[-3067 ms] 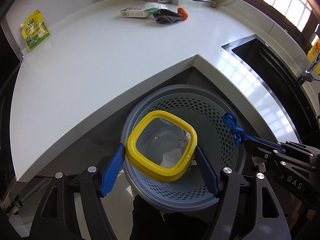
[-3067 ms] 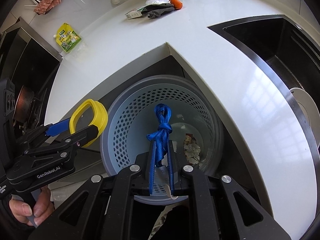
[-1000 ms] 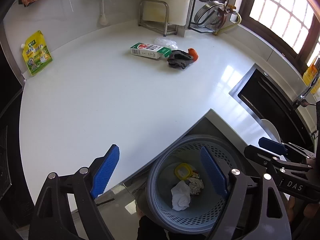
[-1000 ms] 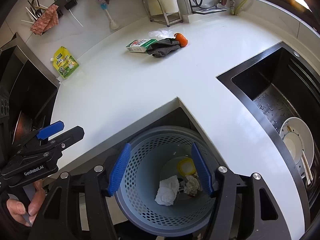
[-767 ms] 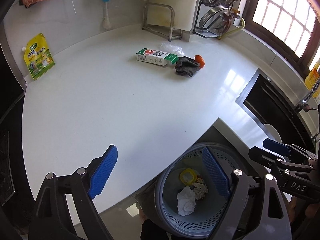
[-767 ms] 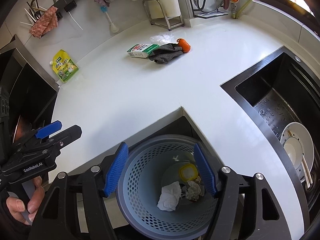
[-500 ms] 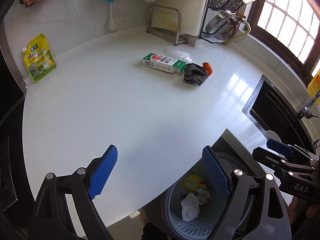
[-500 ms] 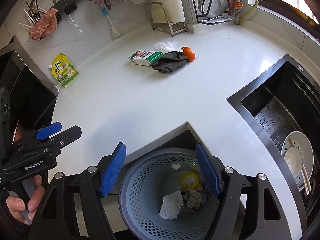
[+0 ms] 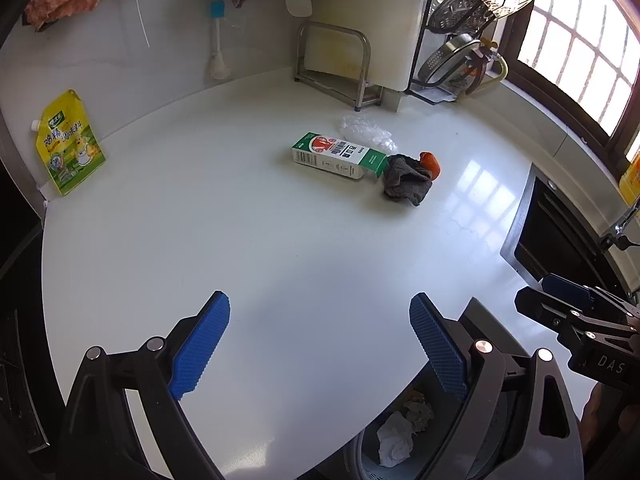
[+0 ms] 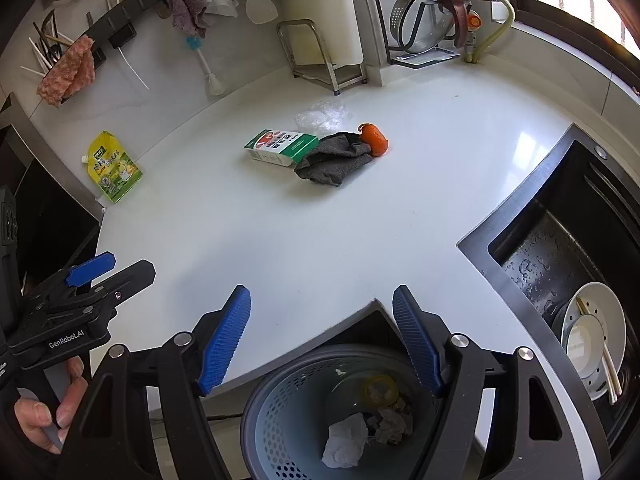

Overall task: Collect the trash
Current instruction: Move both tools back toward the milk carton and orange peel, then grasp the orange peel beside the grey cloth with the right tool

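Hovering: both tools spread, empty.

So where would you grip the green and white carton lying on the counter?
Take the carton across its narrow width near the barcode end, from above. It lies flat with long sides exposed there; its other end touches the grey cloth.

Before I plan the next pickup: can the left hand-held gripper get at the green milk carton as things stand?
Probably yes. The left hand-held gripper is open and empty, and bare countertop lies between it and the green milk carton. Only the grey cloth touches the carton's right end.
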### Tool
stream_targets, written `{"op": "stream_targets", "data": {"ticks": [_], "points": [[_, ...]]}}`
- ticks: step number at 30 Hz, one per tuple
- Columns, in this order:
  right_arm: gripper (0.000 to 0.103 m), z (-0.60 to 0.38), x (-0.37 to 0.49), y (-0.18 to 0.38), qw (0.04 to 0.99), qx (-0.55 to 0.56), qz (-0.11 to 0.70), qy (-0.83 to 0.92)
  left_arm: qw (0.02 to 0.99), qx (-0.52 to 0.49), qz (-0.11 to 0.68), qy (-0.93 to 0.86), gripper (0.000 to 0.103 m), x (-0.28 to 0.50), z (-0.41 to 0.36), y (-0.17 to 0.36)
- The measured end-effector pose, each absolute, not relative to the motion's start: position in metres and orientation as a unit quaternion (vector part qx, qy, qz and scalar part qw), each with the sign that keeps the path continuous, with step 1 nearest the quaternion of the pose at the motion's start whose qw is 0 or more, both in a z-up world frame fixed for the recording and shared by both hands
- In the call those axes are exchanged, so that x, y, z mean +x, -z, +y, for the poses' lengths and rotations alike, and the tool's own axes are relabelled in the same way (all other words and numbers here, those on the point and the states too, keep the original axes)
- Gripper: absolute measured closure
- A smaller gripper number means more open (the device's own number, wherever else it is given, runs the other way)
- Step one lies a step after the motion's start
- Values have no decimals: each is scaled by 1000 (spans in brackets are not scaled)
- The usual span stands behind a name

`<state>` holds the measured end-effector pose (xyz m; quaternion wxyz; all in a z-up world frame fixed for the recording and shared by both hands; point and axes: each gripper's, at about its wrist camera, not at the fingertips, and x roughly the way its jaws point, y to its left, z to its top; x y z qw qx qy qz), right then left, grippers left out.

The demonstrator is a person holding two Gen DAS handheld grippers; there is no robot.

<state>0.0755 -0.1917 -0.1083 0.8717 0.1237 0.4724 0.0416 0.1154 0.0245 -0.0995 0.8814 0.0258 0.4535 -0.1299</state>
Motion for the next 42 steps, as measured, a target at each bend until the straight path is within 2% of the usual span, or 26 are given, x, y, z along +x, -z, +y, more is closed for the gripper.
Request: {"op": "stream_targets", "data": {"ticks": [42], "points": [[32, -253, 242, 164, 894, 135, 428, 8, 887, -10, 454, 83, 13, 267, -18, 148]]}}
